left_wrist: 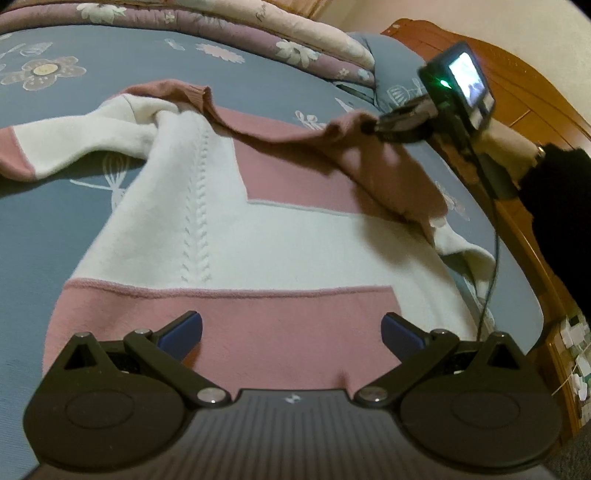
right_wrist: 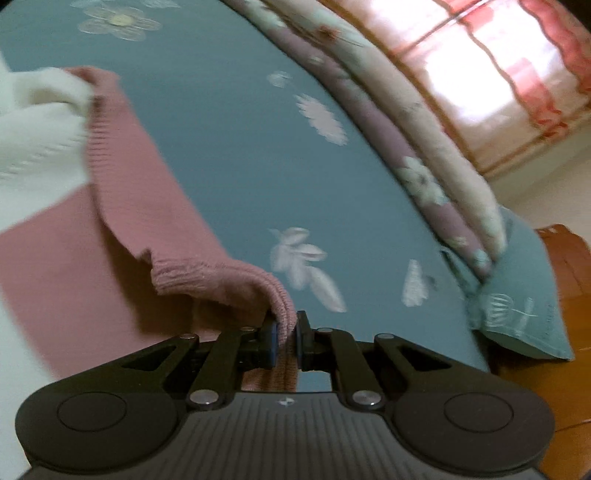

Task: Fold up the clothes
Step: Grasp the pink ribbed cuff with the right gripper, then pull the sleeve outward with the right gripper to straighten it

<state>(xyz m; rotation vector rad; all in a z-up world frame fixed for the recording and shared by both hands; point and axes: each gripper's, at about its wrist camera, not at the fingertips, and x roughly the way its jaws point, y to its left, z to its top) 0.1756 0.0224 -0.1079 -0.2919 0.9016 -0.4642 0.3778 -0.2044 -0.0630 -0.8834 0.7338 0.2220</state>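
A pink and white knitted sweater point(left_wrist: 258, 236) lies spread on the blue flowered bed sheet point(left_wrist: 44, 229). My left gripper point(left_wrist: 291, 332) hovers open just above its pink hem band, nothing between the blue pads. In the left wrist view my right gripper point(left_wrist: 369, 127) is at the far right of the sweater, pinching the ribbed pink sleeve cuff point(left_wrist: 347, 125) and lifting it off the bed. In the right wrist view the right gripper point(right_wrist: 285, 328) is shut on that ribbed pink cuff point(right_wrist: 229, 280), the knit squeezed between the pads. The other sleeve point(left_wrist: 74, 144) lies out to the left.
A folded purple and cream quilt point(left_wrist: 221, 26) lies along the far side of the bed, with a blue pillow point(right_wrist: 524, 295) beside it. A wooden headboard point(left_wrist: 517, 96) runs along the right. A person's dark sleeve point(left_wrist: 554, 192) and a cable point(left_wrist: 493, 258) are at the right edge.
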